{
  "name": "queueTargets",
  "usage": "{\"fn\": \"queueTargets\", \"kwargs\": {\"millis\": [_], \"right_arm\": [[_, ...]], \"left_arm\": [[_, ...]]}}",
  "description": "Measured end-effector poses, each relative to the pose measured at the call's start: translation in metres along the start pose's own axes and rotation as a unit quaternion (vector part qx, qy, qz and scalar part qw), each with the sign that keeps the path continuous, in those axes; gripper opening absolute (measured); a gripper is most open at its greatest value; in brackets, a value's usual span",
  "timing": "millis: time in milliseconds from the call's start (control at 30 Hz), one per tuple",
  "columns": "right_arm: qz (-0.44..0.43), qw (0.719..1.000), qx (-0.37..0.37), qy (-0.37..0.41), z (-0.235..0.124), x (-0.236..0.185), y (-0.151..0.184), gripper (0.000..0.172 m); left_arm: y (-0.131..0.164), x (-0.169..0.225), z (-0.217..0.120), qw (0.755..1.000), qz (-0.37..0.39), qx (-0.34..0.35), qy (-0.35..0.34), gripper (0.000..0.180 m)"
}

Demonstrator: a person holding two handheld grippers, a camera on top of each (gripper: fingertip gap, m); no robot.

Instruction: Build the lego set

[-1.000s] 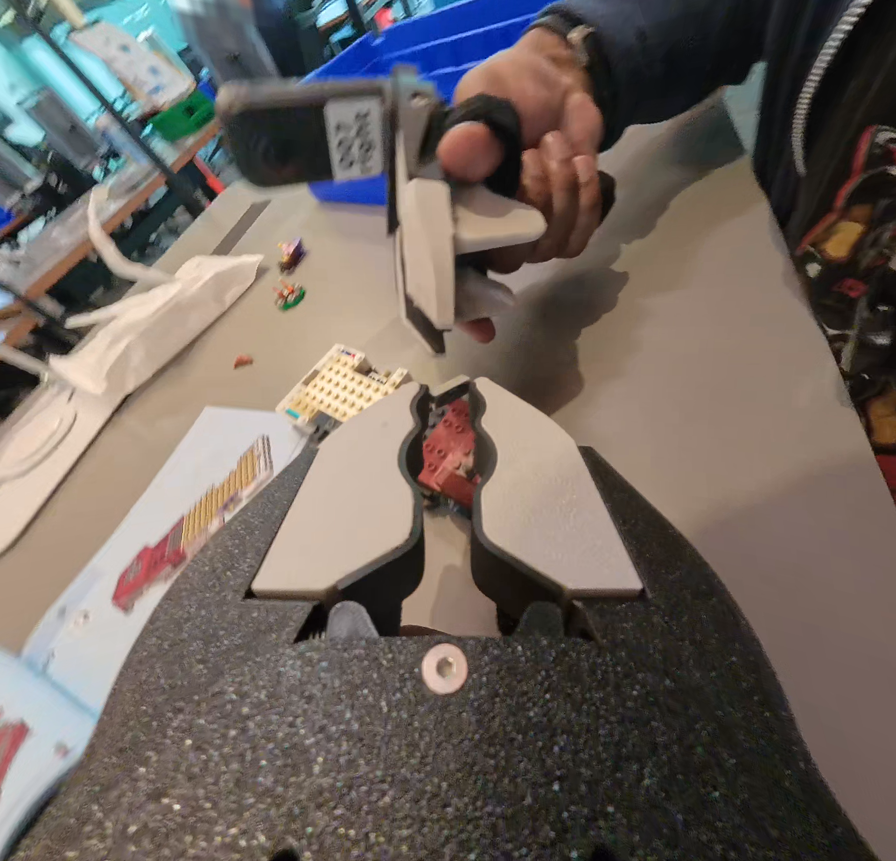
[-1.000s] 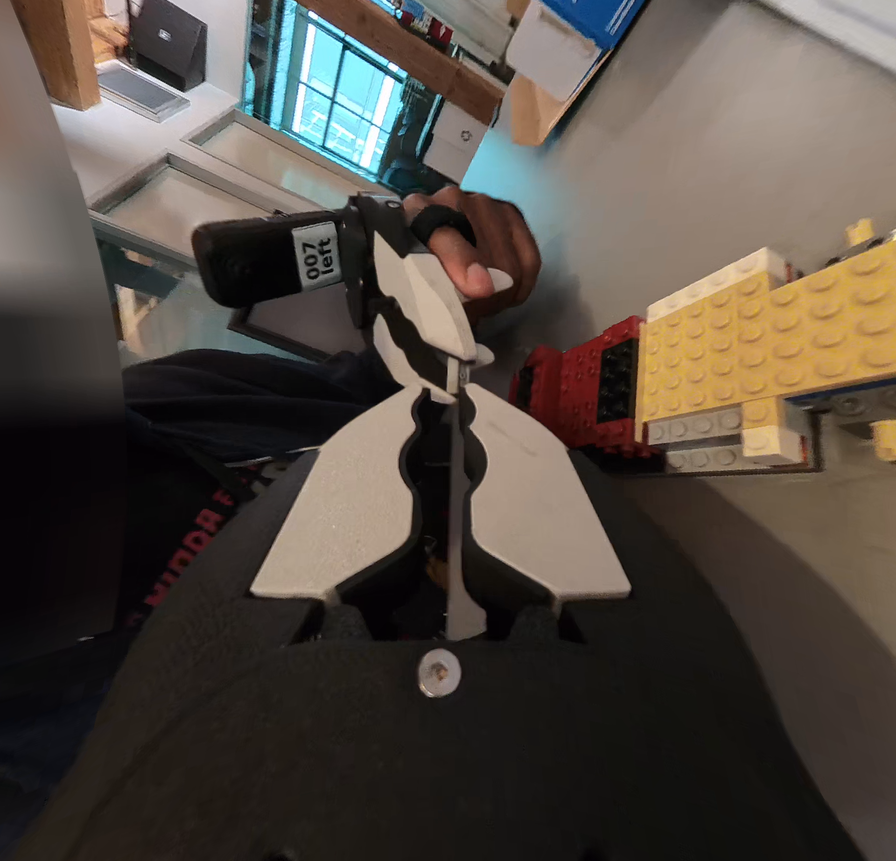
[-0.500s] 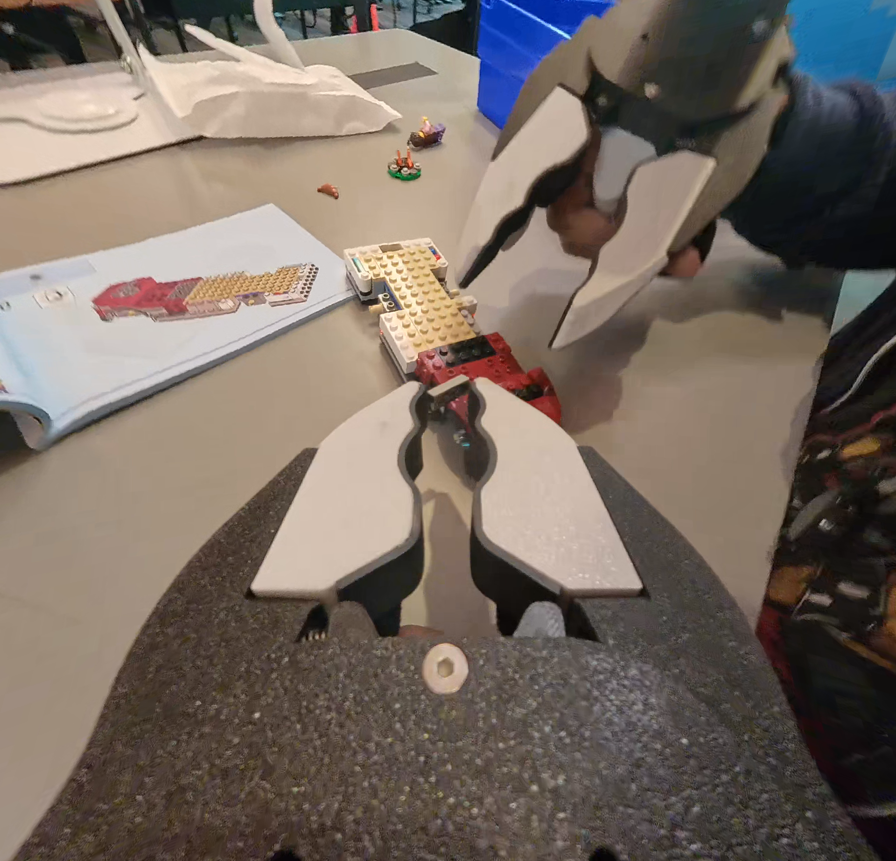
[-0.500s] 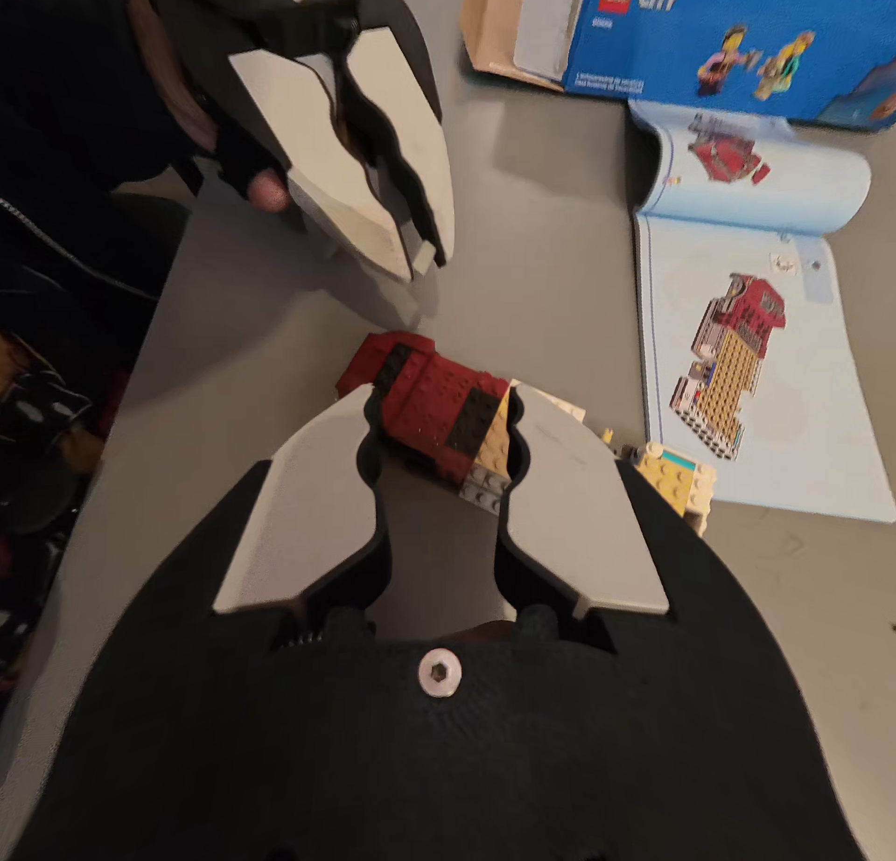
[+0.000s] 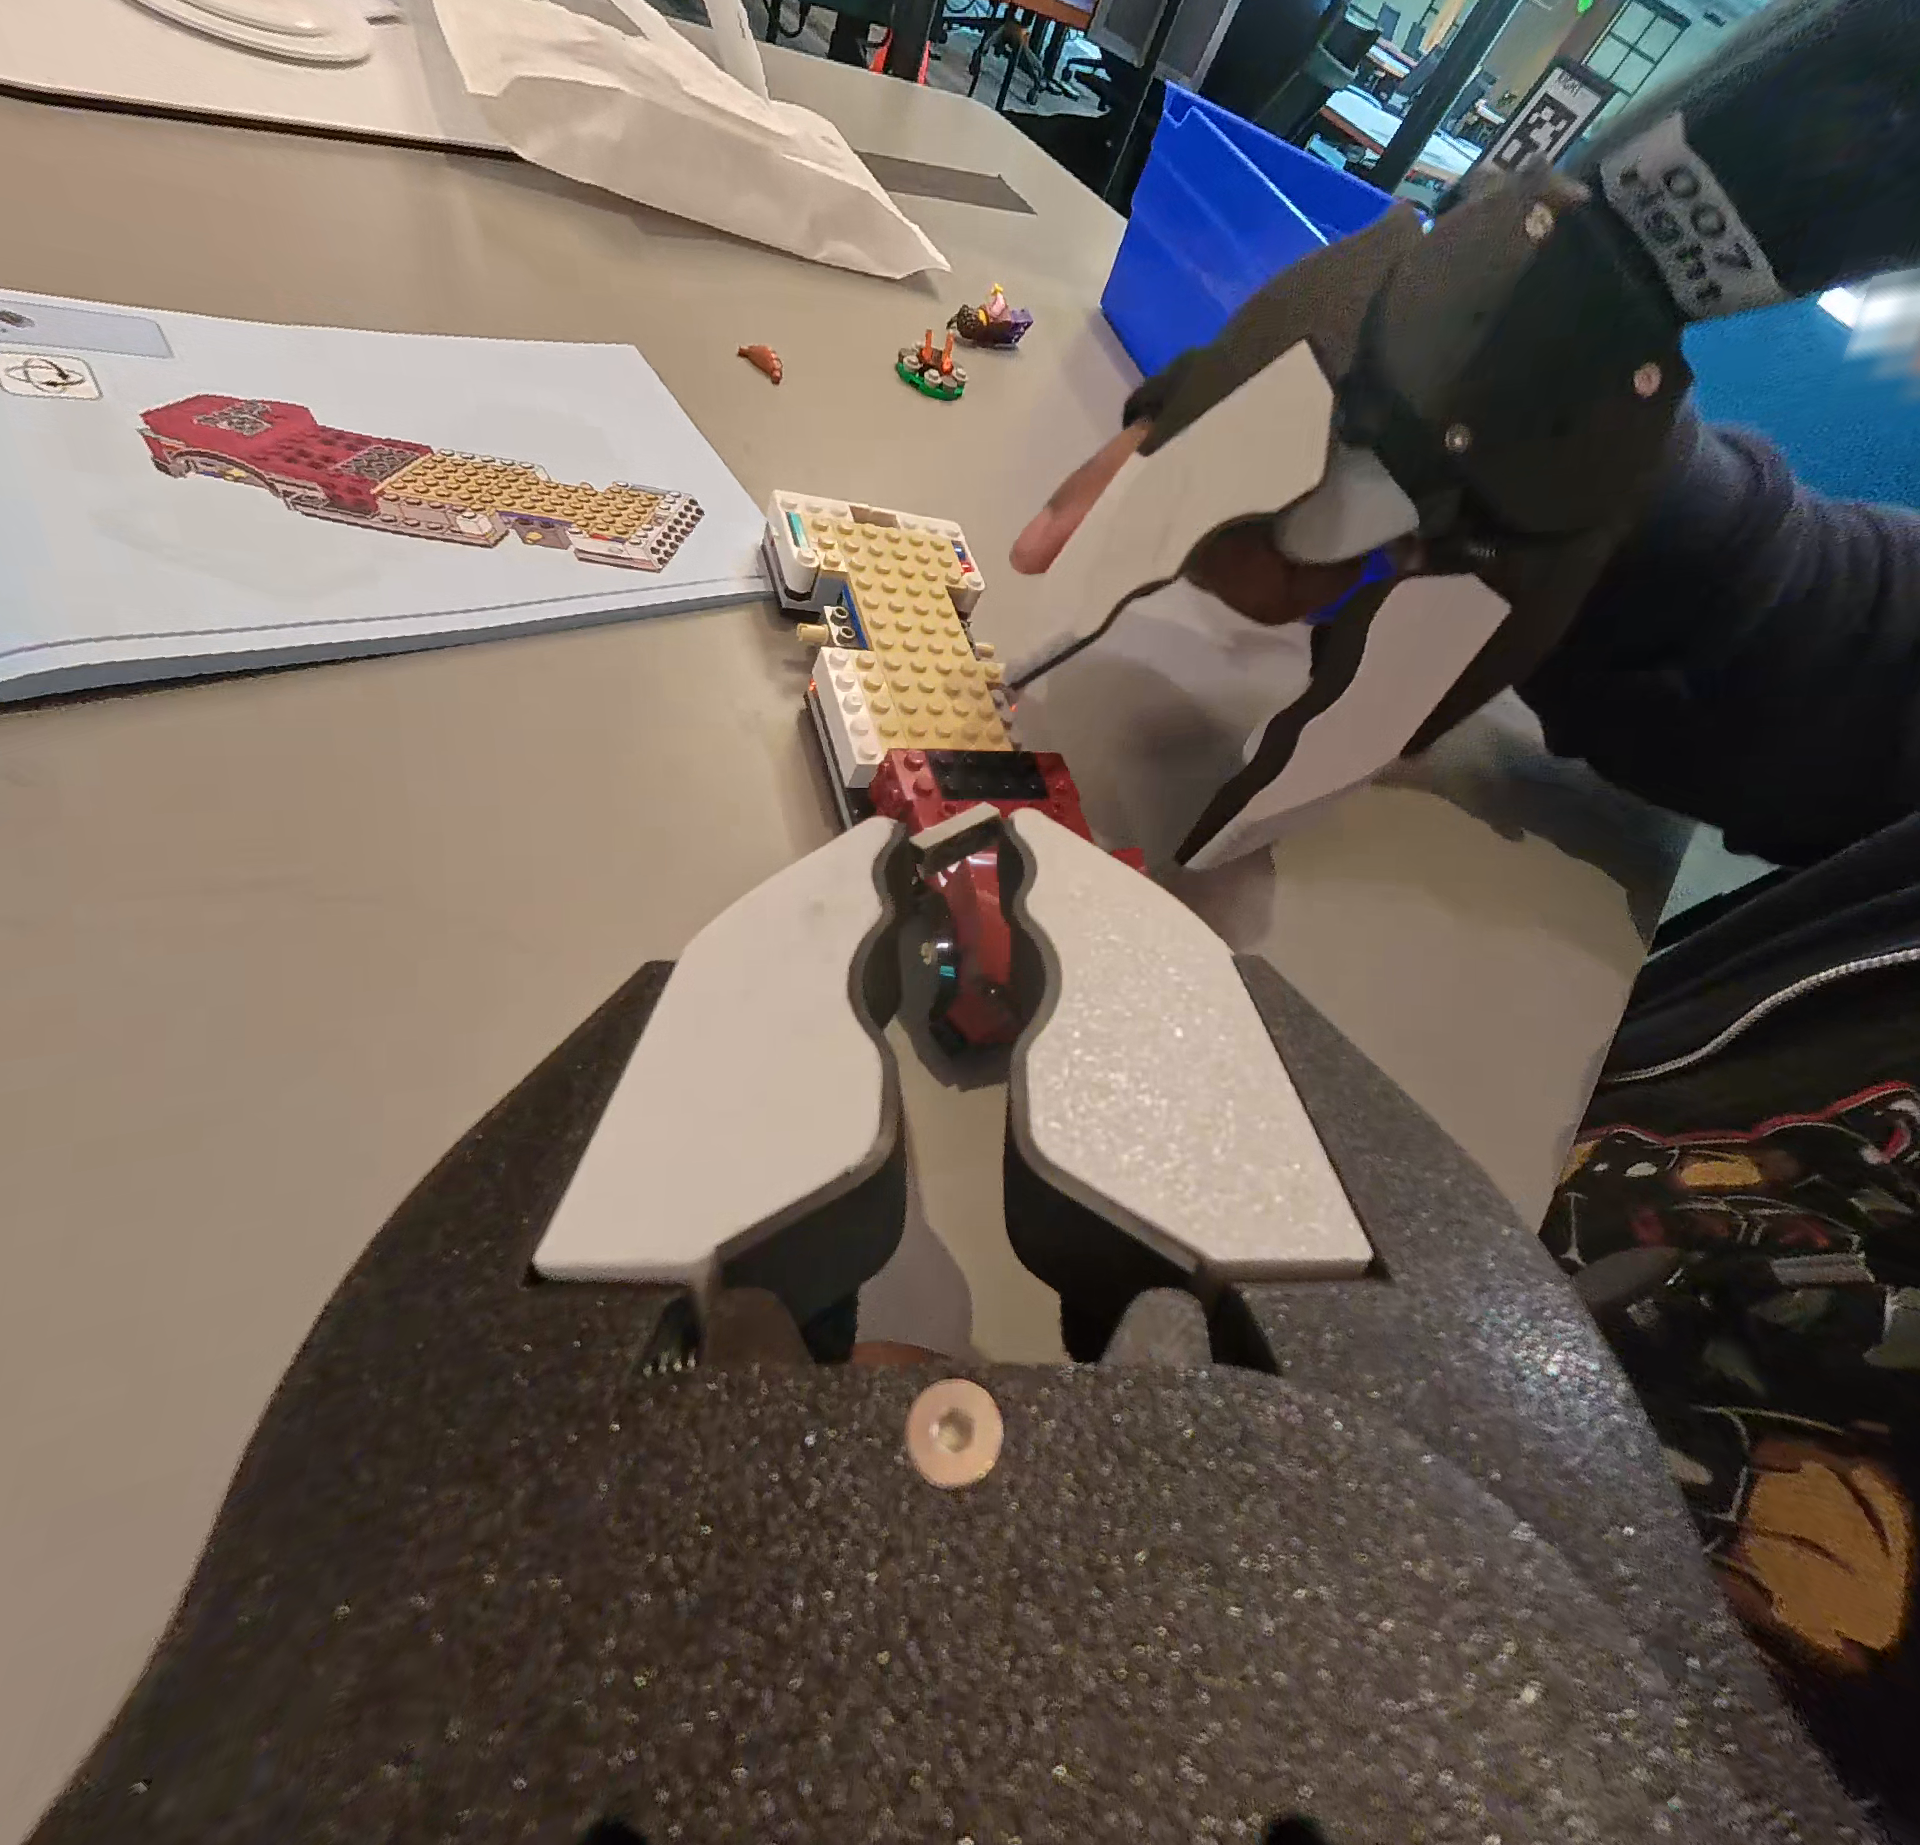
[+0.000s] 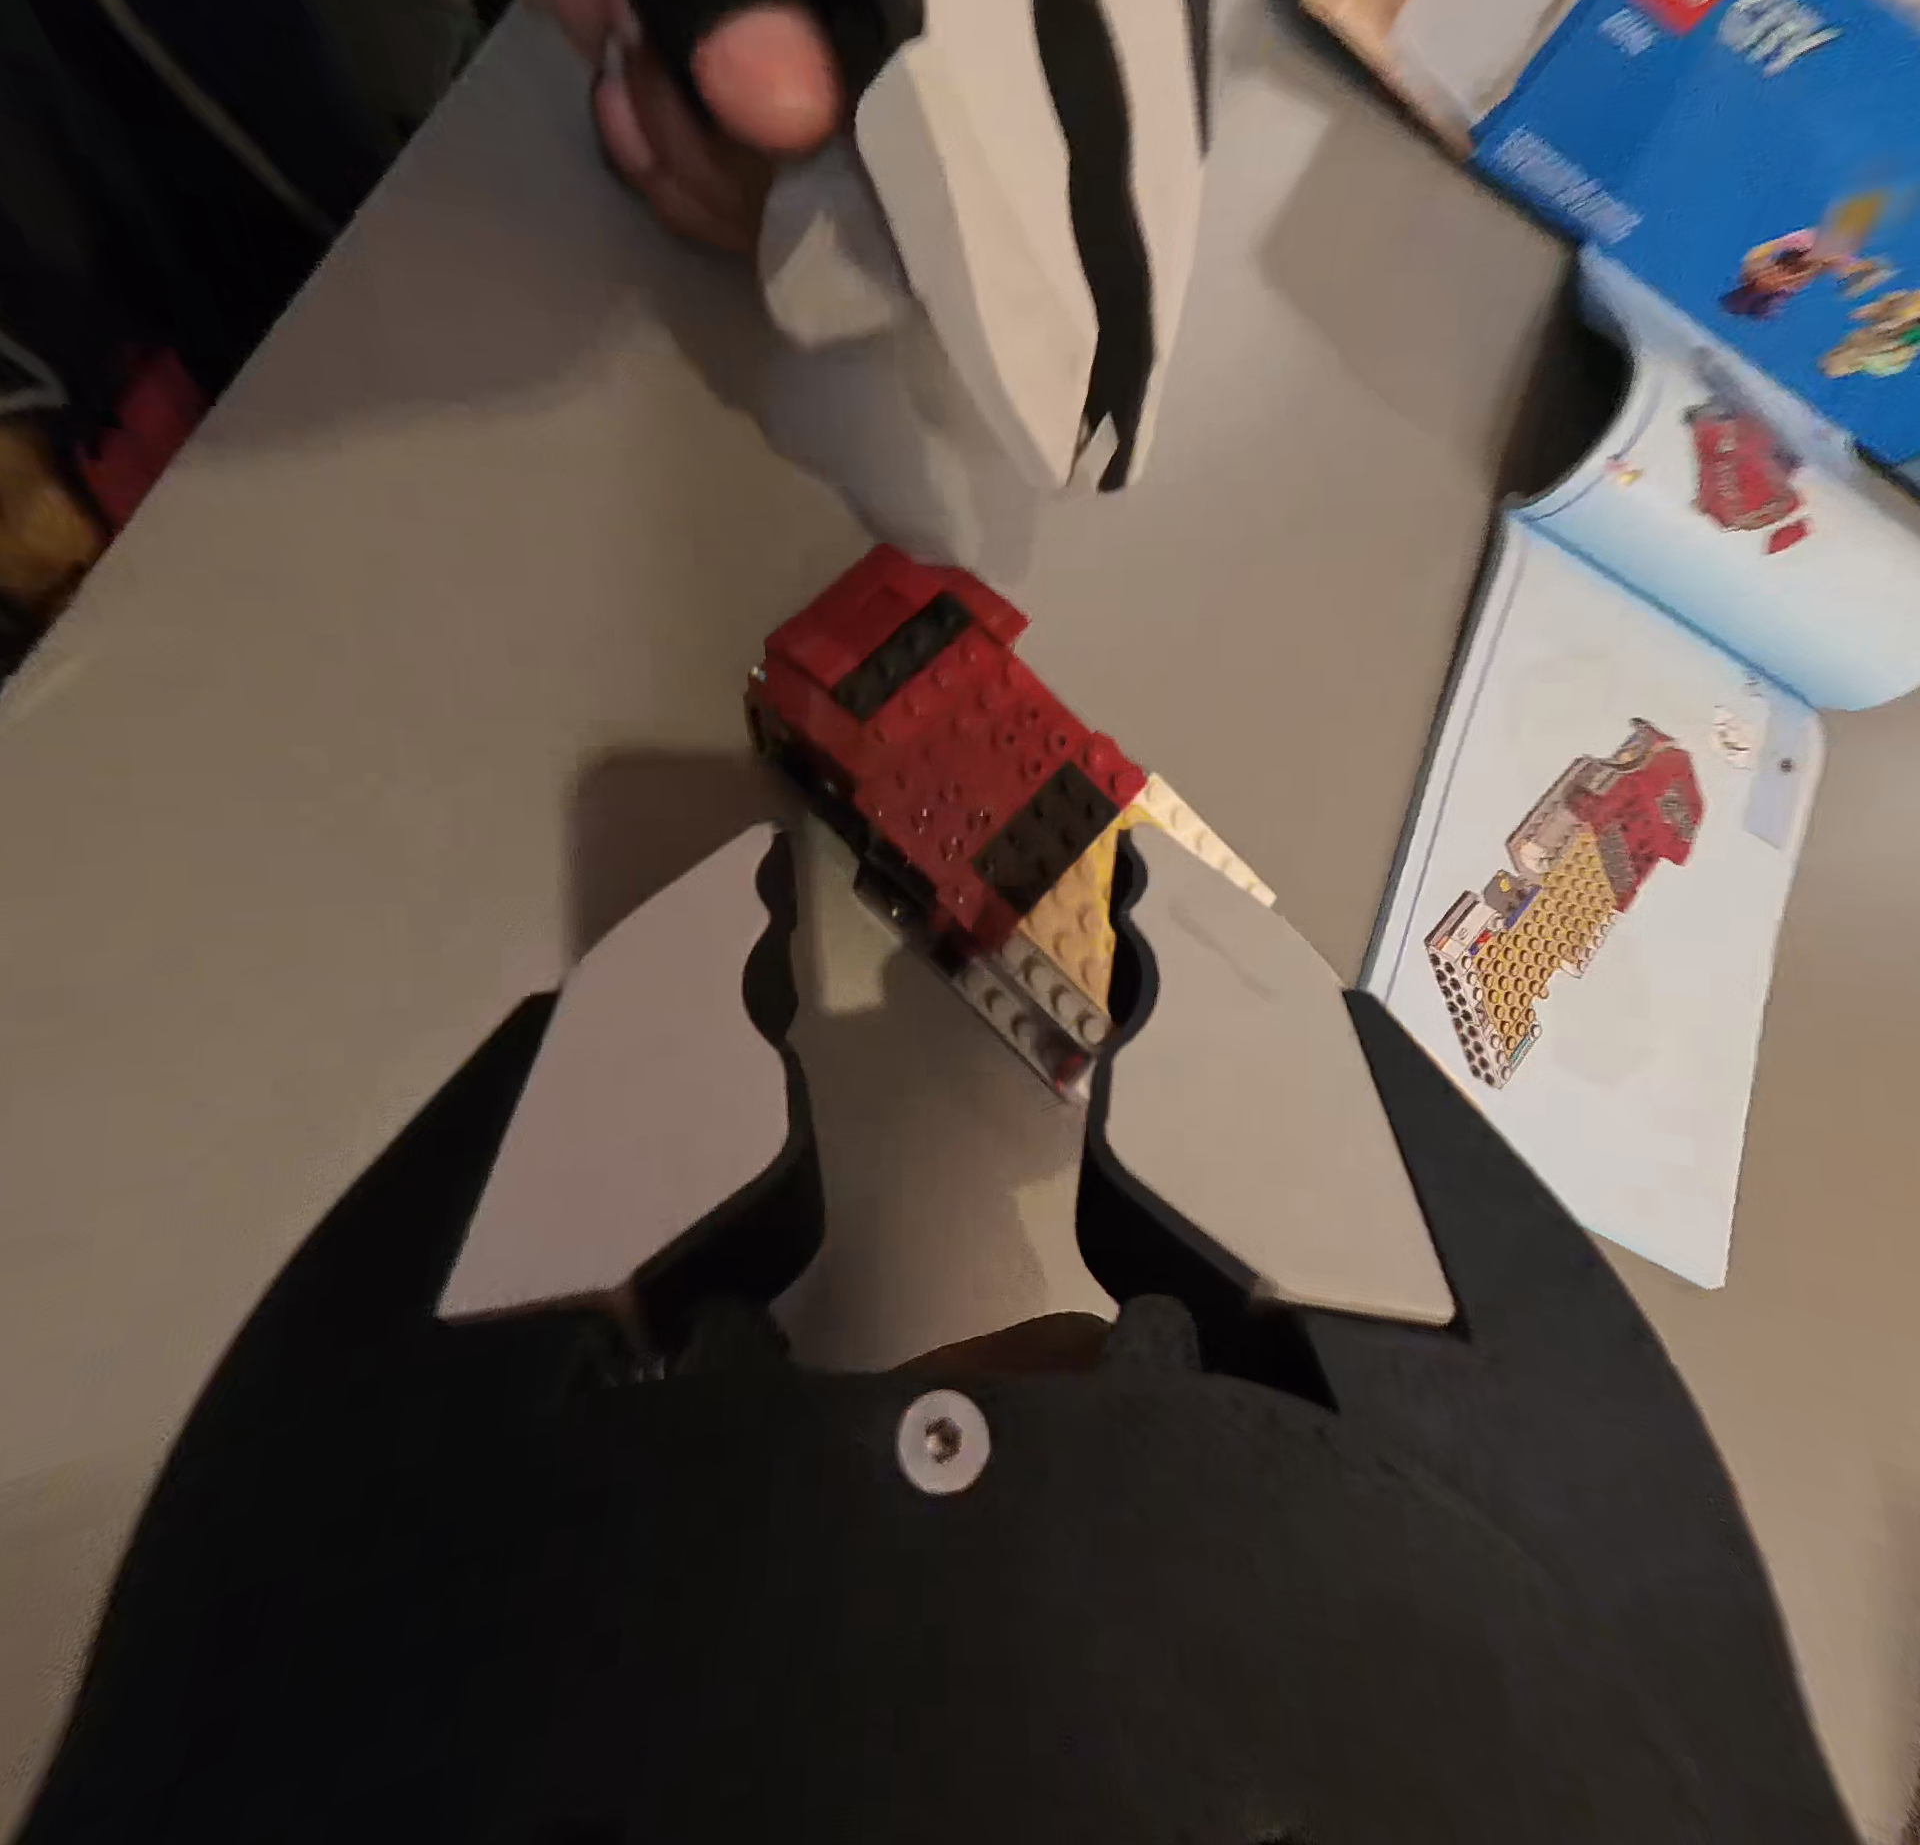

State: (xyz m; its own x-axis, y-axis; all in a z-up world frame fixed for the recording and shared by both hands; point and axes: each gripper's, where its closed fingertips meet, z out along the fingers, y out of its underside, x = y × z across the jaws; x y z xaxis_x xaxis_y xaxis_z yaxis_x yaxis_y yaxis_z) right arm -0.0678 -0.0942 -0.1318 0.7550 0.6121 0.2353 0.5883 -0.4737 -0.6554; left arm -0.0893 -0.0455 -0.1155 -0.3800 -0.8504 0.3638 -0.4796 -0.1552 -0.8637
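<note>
Pinching a small dark-red curved brick piece (image 5: 971, 922) with a grey tile on top, the left tool (image 5: 956, 839) hovers low over the red nose of the brick truck (image 5: 914, 652) lying on the desk (image 5: 364, 912). Beside it, the right tool (image 6: 951, 850) tilts down with jaws spread wide, gripping nothing, straddling the truck's red-and-tan middle. Its body carries a printed label. Instruction booklet (image 5: 312, 507) and blue box (image 6: 1714, 164) lie close by.
</note>
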Motion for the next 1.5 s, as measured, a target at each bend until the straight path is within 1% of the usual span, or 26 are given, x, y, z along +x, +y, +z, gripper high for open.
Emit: {"fn": "queueTargets", "kwargs": {"millis": [133,200,300,367,433,500,533,567,633,667,733,800,867,933,967,1033,1100,1133,1167,1233,1267,1367,1433,1500], "right_arm": [[-0.036,0.995,-0.037,-0.084,-0.001,0.001,-0.002,0.079],[-0.06,0.991,-0.064,-0.105,0.003,0.007,0.0,0.082],[-0.109,0.978,-0.115,-0.137,0.014,0.007,0.005,0.083],[-0.137,0.964,-0.151,-0.17,0.023,0.003,0.013,0.082],[-0.157,0.953,-0.17,-0.194,0.031,0.0,0.017,0.083],[-0.155,0.946,-0.19,-0.213,0.036,-0.001,0.019,0.077],[-0.147,0.944,-0.199,-0.22,0.039,-0.002,0.019,0.071],[-0.139,0.943,-0.205,-0.222,0.041,-0.002,0.019,0.071],[-0.109,0.95,-0.217,-0.198,0.046,0.004,0.016,0.071],[-0.08,0.954,-0.227,-0.177,0.049,0.008,0.015,0.071],[0.008,0.959,-0.248,-0.133,0.055,0.016,0.013,0.07],[0.146,0.95,-0.265,-0.078,0.059,0.025,0.011,0.07],[0.273,0.929,-0.247,-0.034,0.064,0.032,0.006,0.07],[0.332,0.918,-0.213,-0.032,0.067,0.03,-0.002,0.071],[0.343,0.917,-0.203,-0.029,0.067,0.03,-0.004,0.072],[0.34,0.922,-0.186,0.006,0.064,0.035,-0.003,0.08],[0.336,0.928,-0.153,0.046,0.057,0.04,-0.006,0.082],[0.332,0.932,-0.131,0.064,0.053,0.041,-0.009,0.081],[0.321,0.938,-0.104,0.081,0.049,0.043,-0.016,0.08],[0.286,0.949,-0.05,0.12,0.042,0.044,-0.03,0.07],[0.259,0.956,-0.022,0.139,0.038,0.044,-0.038,0.068],[0.165,0.966,0.053,0.191,0.029,0.039,-0.062,0.051],[0.106,0.967,0.073,0.219,0.027,0.035,-0.07,0.043],[0.061,0.963,0.079,0.251,0.025,0.035,-0.072,0.041]], "left_arm": [[0.004,-0.006,-0.006,1.0,0.004,-0.011,-0.011,0.016],[0.005,-0.007,-0.009,1.0,0.002,-0.012,-0.009,0.016],[0.007,-0.005,-0.015,1.0,0.002,-0.01,-0.004,0.016],[0.008,-0.005,-0.019,1.0,0.003,-0.009,-0.001,0.016],[0.01,-0.005,-0.023,1.0,0.005,-0.011,0.0,0.016],[0.012,-0.006,-0.027,1.0,0.006,-0.013,-0.001,0.016],[0.013,-0.007,-0.029,1.0,0.006,-0.013,-0.002,0.016],[0.013,-0.008,-0.031,1.0,0.005,-0.013,-0.003,0.016],[0.013,-0.01,-0.035,1.0,0.003,-0.01,-0.006,0.016],[0.013,-0.011,-0.038,1.0,0.001,-0.006,-0.006,0.016],[0.012,-0.015,-0.042,1.0,-0.006,0.0,-0.009,0.016],[0.011,-0.02,-0.044,1.0,-0.02,0.006,-0.014,0.016],[0.008,-0.026,-0.046,0.999,-0.035,0.012,-0.015,0.016],[0.006,-0.03,-0.046,0.999,-0.047,0.017,-0.013,0.016],[0.005,-0.032,-0.046,0.998,-0.051,0.02,-0.012,0.016],[0.002,-0.035,-0.046,0.998,-0.057,0.024,-0.011,0.016],[0.001,-0.036,-0.045,0.998,-0.063,0.029,-0.011,0.016],[0.0,-0.036,-0.045,0.997,-0.067,0.032,-0.01,0.016],[-0.001,-0.035,-0.043,0.997,-0.073,0.035,-0.007,0.016],[-0.005,-0.032,-0.039,0.995,-0.088,0.045,-0.001,0.016],[-0.007,-0.031,-0.037,0.994,-0.098,0.052,0.0,0.016],[-0.014,-0.027,-0.029,0.99,-0.127,0.069,0.009,0.016],[-0.02,-0.022,-0.025,0.987,-0.14,0.079,0.016,0.016],[-0.023,-0.019,-0.021,0.985,-0.151,0.085,0.017,0.016]]}}
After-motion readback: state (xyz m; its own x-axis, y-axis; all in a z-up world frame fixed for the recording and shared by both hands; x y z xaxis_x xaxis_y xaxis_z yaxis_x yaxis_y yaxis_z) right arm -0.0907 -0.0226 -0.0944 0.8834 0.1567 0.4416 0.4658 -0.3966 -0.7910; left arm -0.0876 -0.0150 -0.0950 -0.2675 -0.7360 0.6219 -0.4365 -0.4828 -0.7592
